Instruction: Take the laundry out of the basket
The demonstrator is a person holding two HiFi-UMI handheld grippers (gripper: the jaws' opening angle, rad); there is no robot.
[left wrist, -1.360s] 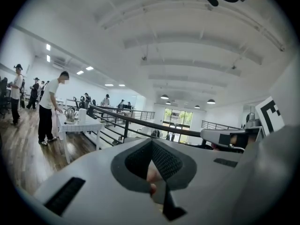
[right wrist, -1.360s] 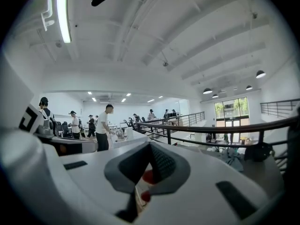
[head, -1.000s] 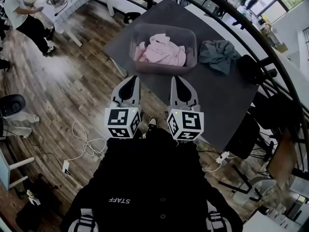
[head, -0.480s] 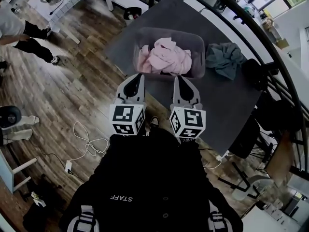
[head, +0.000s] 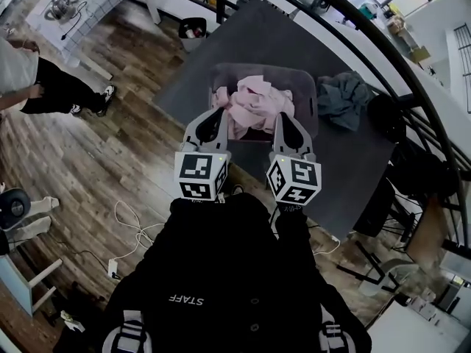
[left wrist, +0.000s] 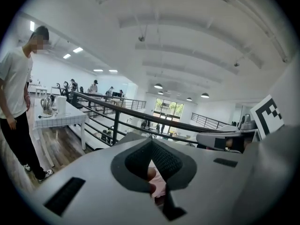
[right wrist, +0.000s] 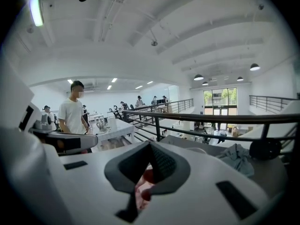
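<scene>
**Q:** How are the two grippers posed?

**A:** The left gripper (head: 209, 118) and the right gripper (head: 284, 120) are held side by side in front of the chest. They are apart from each other, roughly parallel, and point forward away from the body, with their tips about level. The left marker cube (head: 200, 176) and the right marker cube (head: 294, 182) sit at the ends nearest the body. A dark sleeve (head: 288, 218) shows just behind the right cube.

**Q:** And the jaws?

**A:** Both pairs are closed. In each gripper view the two jaws meet at the tips, leaving only a narrow slit between the dark pads lower down.
</scene>
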